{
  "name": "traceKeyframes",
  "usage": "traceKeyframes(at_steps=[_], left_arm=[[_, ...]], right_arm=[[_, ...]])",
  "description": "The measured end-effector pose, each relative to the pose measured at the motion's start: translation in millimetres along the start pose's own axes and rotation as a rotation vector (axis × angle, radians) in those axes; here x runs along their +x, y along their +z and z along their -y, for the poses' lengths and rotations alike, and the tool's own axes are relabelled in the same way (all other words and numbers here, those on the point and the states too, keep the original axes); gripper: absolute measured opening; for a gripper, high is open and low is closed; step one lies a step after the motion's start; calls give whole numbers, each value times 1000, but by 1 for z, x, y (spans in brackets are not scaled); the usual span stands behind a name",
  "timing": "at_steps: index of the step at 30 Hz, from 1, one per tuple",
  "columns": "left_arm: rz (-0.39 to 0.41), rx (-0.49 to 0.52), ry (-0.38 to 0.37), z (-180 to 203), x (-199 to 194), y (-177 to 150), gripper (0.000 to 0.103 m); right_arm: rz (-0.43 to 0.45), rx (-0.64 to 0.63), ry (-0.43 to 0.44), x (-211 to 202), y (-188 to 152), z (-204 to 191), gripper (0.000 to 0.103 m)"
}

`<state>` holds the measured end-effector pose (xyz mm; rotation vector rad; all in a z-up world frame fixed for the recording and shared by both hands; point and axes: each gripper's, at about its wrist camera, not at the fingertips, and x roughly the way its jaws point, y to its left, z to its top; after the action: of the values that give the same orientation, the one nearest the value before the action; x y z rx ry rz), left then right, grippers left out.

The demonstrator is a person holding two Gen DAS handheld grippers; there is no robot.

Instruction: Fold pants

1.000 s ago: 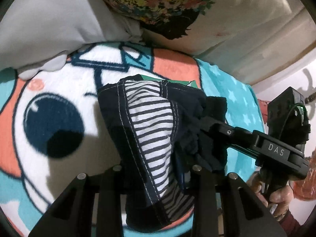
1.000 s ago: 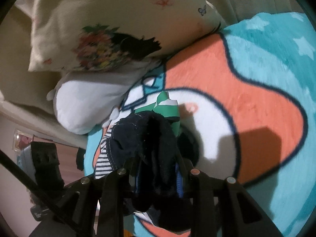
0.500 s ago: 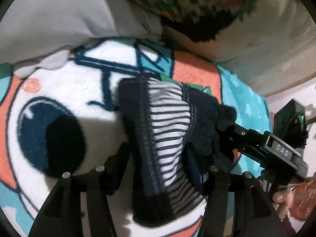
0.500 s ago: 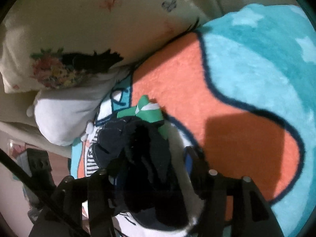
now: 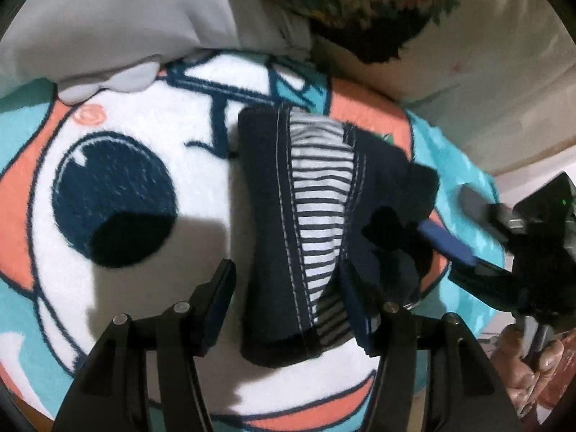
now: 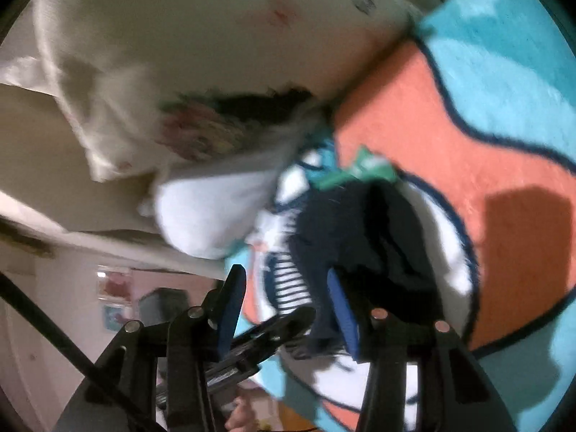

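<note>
The pants [image 5: 309, 223] are a folded navy bundle with a navy-and-white striped panel, lying on the cartoon-print blanket [image 5: 136, 136]. My left gripper [image 5: 288, 295] is open, its fingers either side of the bundle's near end. My right gripper [image 5: 464, 237] shows at the right in the left wrist view, open, at the bundle's right edge. In the blurred right wrist view the pants [image 6: 360, 230] lie ahead of the open right gripper [image 6: 284, 306]. A green striped garment [image 6: 367, 169] peeks out beyond them.
A grey pillow [image 5: 118, 18] and a floral cream pillow [image 5: 414, 18] lie just beyond the pants. The teal, orange and white blanket [image 6: 486, 144] spreads to the right. The bed's edge and a room with a dark object [image 6: 162, 306] lie at the lower left of the right wrist view.
Both grippers have opened and let go of the pants, which now lie on the blanket. The right gripper has drawn back and swung; its view is blurred.
</note>
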<state>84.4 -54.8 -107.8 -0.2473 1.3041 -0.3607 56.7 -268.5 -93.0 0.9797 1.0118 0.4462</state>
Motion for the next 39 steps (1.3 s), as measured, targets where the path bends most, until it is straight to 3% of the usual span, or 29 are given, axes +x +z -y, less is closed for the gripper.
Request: traceKeyframes(at_steps=[2,4,6,8,9,13,17,23,26,33,38,39], left_arm=[[-8,6,5,-1,4,0,67],[-16,-23,-4,-7,3,0,70],[-6,-32,-15,-10,-5,-2,70],[15,-27,-6,-10,-16,-6,70],[34,-18,4,-9,-23,-9,70],[95,20,59,-3,-40,-24,70],[82,34,103,2,-38,-41,70],[137,99,165,4,-37,-75,70],[218,146,178,8,-38,-88,70],[516,227,244,12,-34,-121,71],[721,219,322,15,-47,-158,88],[777,196,323,16,-54,-168,96]], right_arm=[[6,-2,-96,7,-1,12,47],[20,-4,-132,3,-2,20,37],[42,5,-141,-6,-4,20,39],[87,-37,-205,-17,-8,10,52],[104,-56,-229,-21,-10,6,53],[148,-152,-350,-28,-29,-12,53],[145,-218,-511,-28,-59,-16,53],[195,-250,-613,-45,-98,7,55],[278,-288,-653,-49,-114,16,55],[468,-415,-652,-48,-137,24,59],[550,-476,-626,-46,-163,30,61],[552,-471,-619,-47,-169,33,61]])
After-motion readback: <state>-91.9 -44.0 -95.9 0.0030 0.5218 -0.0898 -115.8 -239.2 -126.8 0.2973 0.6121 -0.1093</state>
